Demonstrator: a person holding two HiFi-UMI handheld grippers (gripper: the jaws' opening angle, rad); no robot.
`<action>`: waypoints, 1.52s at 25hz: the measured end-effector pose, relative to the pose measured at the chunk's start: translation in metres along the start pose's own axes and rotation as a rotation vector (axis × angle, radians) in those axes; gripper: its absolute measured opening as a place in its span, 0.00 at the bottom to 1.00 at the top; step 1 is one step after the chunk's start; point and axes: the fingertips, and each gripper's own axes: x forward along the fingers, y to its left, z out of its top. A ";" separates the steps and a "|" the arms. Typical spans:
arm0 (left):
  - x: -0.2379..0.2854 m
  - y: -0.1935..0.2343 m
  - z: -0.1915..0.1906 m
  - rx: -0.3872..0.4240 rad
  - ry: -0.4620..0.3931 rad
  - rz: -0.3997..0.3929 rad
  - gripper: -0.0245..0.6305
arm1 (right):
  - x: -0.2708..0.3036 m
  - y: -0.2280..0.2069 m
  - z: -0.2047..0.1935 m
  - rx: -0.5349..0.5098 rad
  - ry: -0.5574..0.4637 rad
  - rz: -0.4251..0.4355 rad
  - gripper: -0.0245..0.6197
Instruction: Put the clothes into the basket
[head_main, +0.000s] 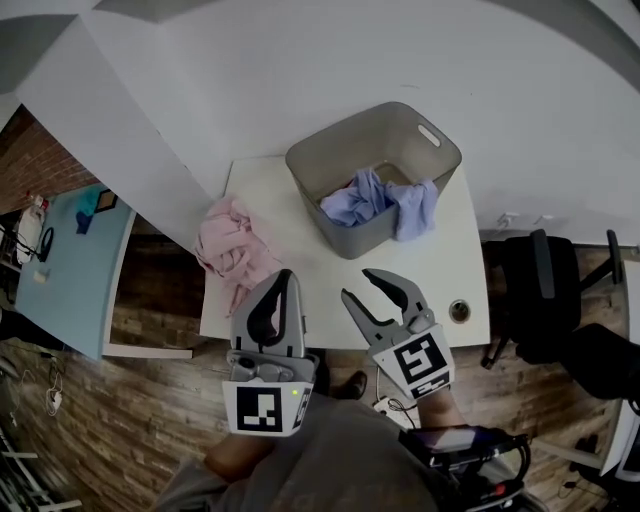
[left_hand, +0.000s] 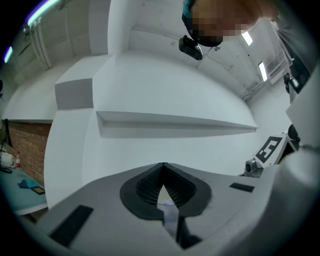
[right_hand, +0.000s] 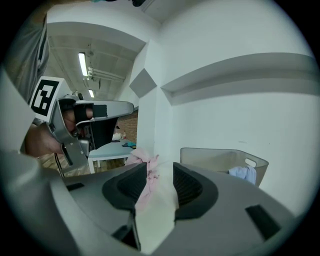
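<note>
- Clothes are lying in two places: a blue bundle is sitting in the basket, part of it hanging over the near rim. A pink garment is lying crumpled at the left edge of the table, apart from the basket.
- Left gripper is hovering over the table's near edge, close to the pink garment, its jaws pressed together with nothing pinched between them.
- Right gripper is hovering beside it, in front of the basket, its jaws spread and nothing lying between the pads. Its own view is looking through the gap across the table toward the pink garment, with the basket off to the right.
- Judging from this, the step in hand is the reach for the pink garment, the one piece not yet in the basket. Neither gripper is touching it.
- The next move is probably calling for the right gripper, already spread, to be travelling left and down onto the crumpled cloth. It should be closing on a raised fold rather than a flat patch, so the pads are catching enough fabric.
- After that, the garment is needing a lift high enough to clear the basket's rim. A trailing end could be snagging there or tugging at the hanging part of the blue bundle.
</note>
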 end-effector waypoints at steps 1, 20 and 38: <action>-0.002 0.004 0.001 0.005 -0.001 0.014 0.05 | 0.003 0.002 0.003 -0.004 -0.003 0.010 0.30; -0.039 0.148 -0.022 0.006 0.052 0.236 0.05 | 0.127 0.085 0.000 -0.015 0.084 0.224 0.35; -0.023 0.302 -0.114 -0.083 0.204 0.281 0.05 | 0.290 0.149 -0.047 -0.193 0.249 0.301 0.85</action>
